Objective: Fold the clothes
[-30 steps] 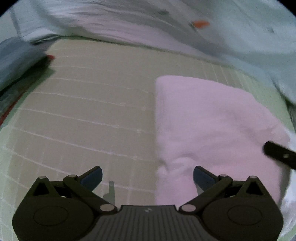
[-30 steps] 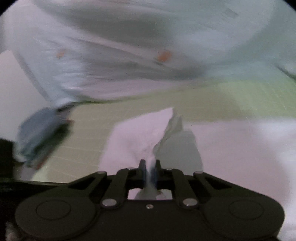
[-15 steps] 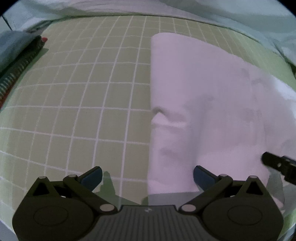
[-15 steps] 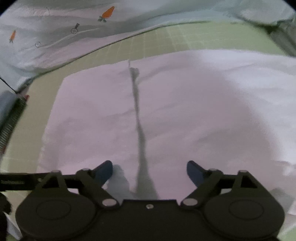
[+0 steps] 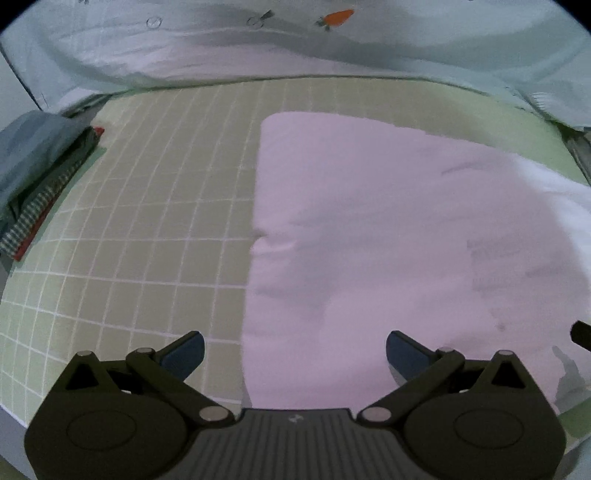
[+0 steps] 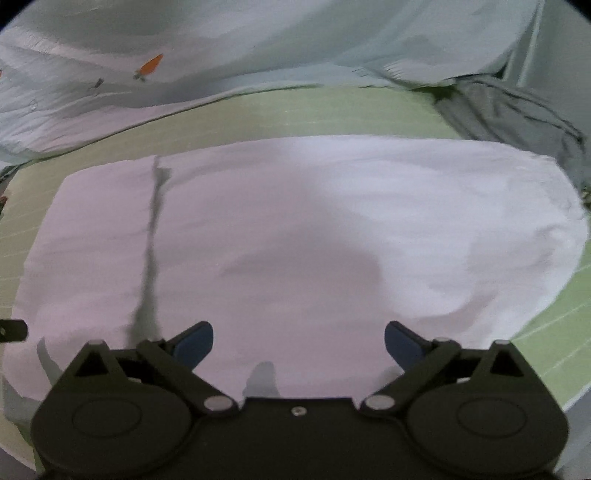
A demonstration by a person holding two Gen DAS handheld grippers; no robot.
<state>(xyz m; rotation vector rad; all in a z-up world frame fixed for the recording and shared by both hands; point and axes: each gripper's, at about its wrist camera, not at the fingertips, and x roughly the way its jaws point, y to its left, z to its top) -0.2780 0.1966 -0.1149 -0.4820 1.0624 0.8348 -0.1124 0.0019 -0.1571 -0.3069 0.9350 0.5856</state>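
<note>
– Pink-white garment (image 5: 388, 240) flat on the green grid mat (image 5: 147, 221). Straight left edge, small pucker halfway down it. Confirm from right wrist?

– Confirmed. Same garment (image 6: 295, 240) spread wide across the mat (image 6: 554, 314), filling most of the view. Dark seam-like line down the left part, looks like one layer's edge over another; cannot tell which lies on top.

– Left gripper (image 5: 295, 345)?

– Fingers spread wide, blue pads (image 5: 184, 350) apart, nothing pinched. Hangs over the garment's near left edge: one pad above bare mat, the other above cloth. Contact with the cloth not clear.

– Right gripper (image 6: 298, 334)?

– Jaws just been opening, now fully apart. Nothing between the pads (image 6: 402, 345); cloth lies flat beneath them. Pointing steeply down at the garment's near edge.

– Each in the other's view?

– Barely. Dark tip at the far right edge of the left view, another at the far left edge of the right view. Too little visible to say more.

– Surroundings?

– Pale blue sheet (image 5: 332, 48) bunched along the mat's far side, orange carrot print (image 5: 338, 16) on it. Same sheet (image 6: 221, 55) in the right view. Grey-blue folded cloth (image 5: 29, 147) at far left, on top of a striped item (image 5: 33, 218). Grey garment (image 6: 517, 110) crumpled at far right, just beside the pink one's corner.
</note>
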